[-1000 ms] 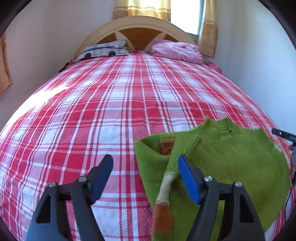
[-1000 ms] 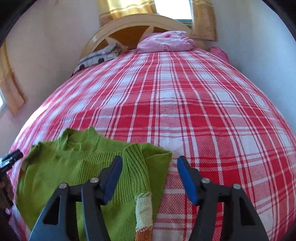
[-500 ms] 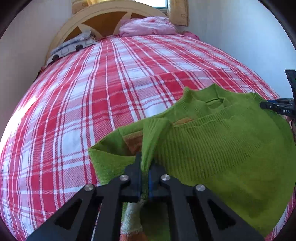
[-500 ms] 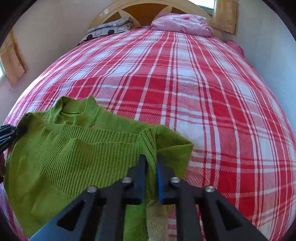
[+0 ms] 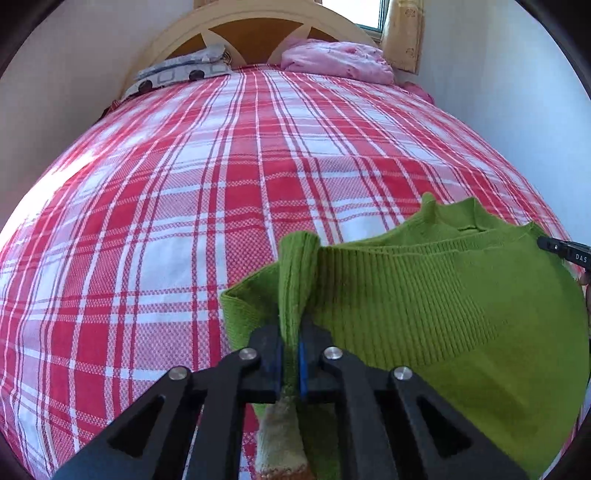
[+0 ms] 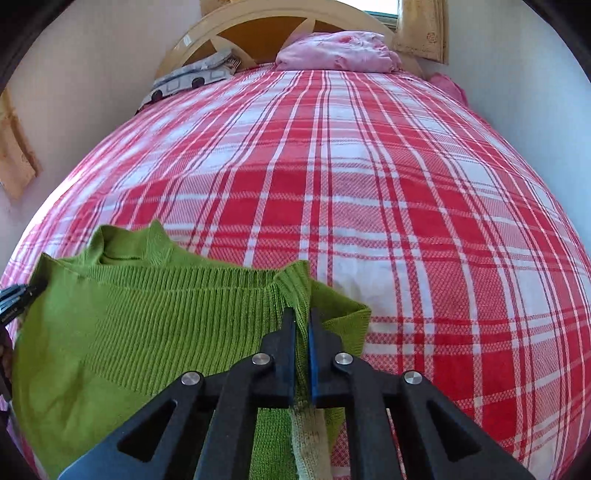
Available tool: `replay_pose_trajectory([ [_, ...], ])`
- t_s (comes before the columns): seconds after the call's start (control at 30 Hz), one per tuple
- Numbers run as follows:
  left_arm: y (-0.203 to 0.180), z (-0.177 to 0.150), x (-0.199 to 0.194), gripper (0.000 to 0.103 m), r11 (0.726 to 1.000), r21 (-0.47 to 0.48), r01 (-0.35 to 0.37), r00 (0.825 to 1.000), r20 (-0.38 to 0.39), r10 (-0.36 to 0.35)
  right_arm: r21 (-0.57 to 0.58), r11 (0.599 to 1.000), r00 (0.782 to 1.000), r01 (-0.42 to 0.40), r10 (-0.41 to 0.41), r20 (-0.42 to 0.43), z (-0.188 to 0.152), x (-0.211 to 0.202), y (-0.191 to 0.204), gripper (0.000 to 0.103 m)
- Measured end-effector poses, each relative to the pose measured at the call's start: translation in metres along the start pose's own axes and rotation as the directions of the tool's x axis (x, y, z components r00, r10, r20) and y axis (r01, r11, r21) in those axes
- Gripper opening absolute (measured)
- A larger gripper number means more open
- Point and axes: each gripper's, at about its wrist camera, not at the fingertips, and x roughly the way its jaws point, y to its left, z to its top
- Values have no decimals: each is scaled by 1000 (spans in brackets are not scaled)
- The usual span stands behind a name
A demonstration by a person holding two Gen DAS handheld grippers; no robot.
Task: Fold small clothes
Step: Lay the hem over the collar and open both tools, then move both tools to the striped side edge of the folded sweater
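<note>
1 green sweater (image 5: 424,295), 2 grippers (image 5: 291,354) (image 6: 303,354), 1 plaid bed (image 5: 221,184), 2 pillows (image 5: 336,61) (image 5: 177,72), 1 headboard (image 5: 258,22)

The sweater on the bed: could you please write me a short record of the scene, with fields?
garment: green ribbed sweater, collar towards the headboard, cream and orange bands on a sleeve
surface: bed with red and white checked sheet
left gripper: jaws opening slightly, a fold of sweater pressed between the pads
right gripper: shut on a fold at the sweater's other side
head of bed: pink bedding, grey patterned pillow, wooden headboard
</note>
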Motion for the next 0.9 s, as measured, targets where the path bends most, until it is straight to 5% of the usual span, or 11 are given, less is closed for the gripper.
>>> replay_pose_trajectory([
  [0.07,-3,-1,-6,20,1000,13,-28,1000,12,28,-20,1000,1000,23,-23,14,-2,-7,2,24],
  [0.1,-3,-2,-11,33,999,17,-40,999,22,40,-29,999,999,44,-44,15,-2,-12,2,47],
  [0.13,-2,-4,-19,48,999,17,-50,998,39,50,-36,997,998,62,-61,22,-4,-20,2,59],
  [0.27,2,-18,-59,62,996,25,-85,988,133,81,-46,999,995,8,-4,95,-22,-64,3,59],
  [0.43,-9,-59,-91,66,998,30,-49,992,118,45,-142,985,990,-96,109,86,-69,-106,35,59],
  [0.7,-18,-110,-86,71,998,13,-68,997,29,67,-203,978,999,-44,46,9,-147,-89,57,59],
  [0.9,-16,-118,-85,80,996,-5,-87,996,32,87,-146,987,995,-59,70,72,-134,-111,66,59],
])
